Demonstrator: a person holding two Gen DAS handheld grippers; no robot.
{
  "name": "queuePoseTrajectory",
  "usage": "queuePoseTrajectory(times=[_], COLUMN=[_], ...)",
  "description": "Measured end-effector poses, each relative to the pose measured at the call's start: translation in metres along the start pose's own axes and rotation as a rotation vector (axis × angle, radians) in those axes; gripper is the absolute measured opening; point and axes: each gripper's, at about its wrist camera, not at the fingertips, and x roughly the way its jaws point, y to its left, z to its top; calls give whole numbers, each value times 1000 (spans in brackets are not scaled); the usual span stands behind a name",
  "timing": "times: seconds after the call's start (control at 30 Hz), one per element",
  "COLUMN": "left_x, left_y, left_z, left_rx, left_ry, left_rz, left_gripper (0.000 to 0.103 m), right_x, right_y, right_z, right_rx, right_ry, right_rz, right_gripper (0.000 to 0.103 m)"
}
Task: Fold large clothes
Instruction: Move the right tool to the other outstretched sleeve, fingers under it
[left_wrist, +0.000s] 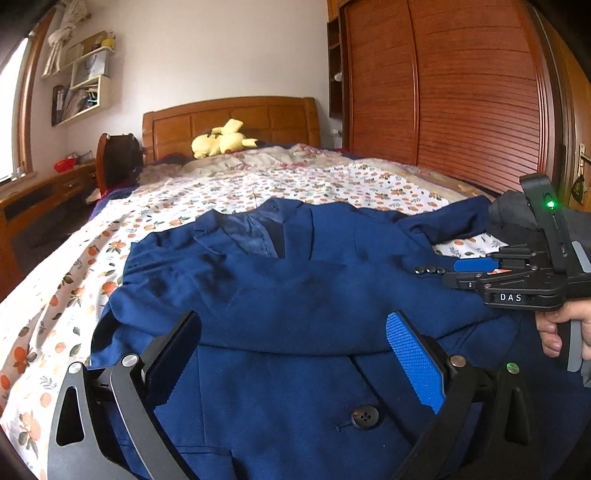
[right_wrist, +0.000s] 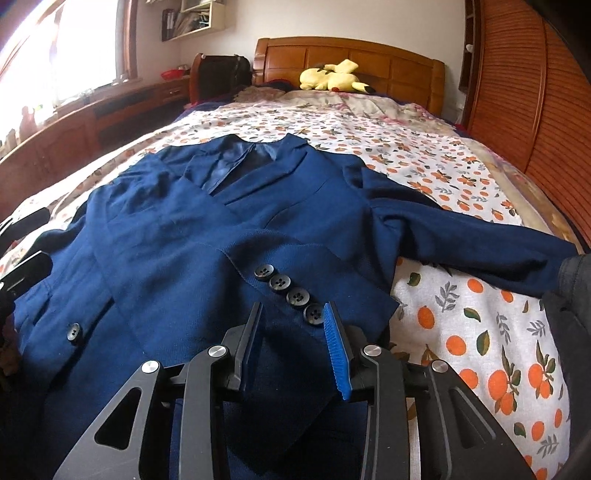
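- One bed (left_wrist: 314, 184) filled the room, its orange-print sheet under a navy jacket (left_wrist: 295, 295) lying face up, collar toward 12 o'clock in both wrist views.
- The jacket's long axis ran from 6 to 12 o'clock; one sleeve (right_wrist: 461, 236) stretched out toward 3 o'clock, the other sleeve (right_wrist: 295, 280) was folded across the chest.
- The left gripper (left_wrist: 295, 354) hovered over the hem, fingers wide apart, holding nothing.
- The right gripper (right_wrist: 295, 343) sat just beside the folded sleeve's cuff buttons (right_wrist: 288, 291), fingers partly apart with cloth between them; I could not tell whether it gripped.
- I judged the right nearer the outstretched sleeve.
- Its body read "DAS" (left_wrist: 511, 297).
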Motion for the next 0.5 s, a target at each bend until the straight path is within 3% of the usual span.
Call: queuePoseTrajectory(times=[0.33, 0.5], left_x=[-14, -15], left_y=[5, 5], left_z=[2, 2], left_rx=[-32, -31], left_ry=[-69, -70], left_rz=[24, 12], left_gripper=[101, 101], right_x=[-54, -51], right_y=[-32, -58], right_z=[14, 28], right_rx=[90, 96], right_ry=[-123, -92], right_rz=[-57, -139], right_gripper=[46, 47])
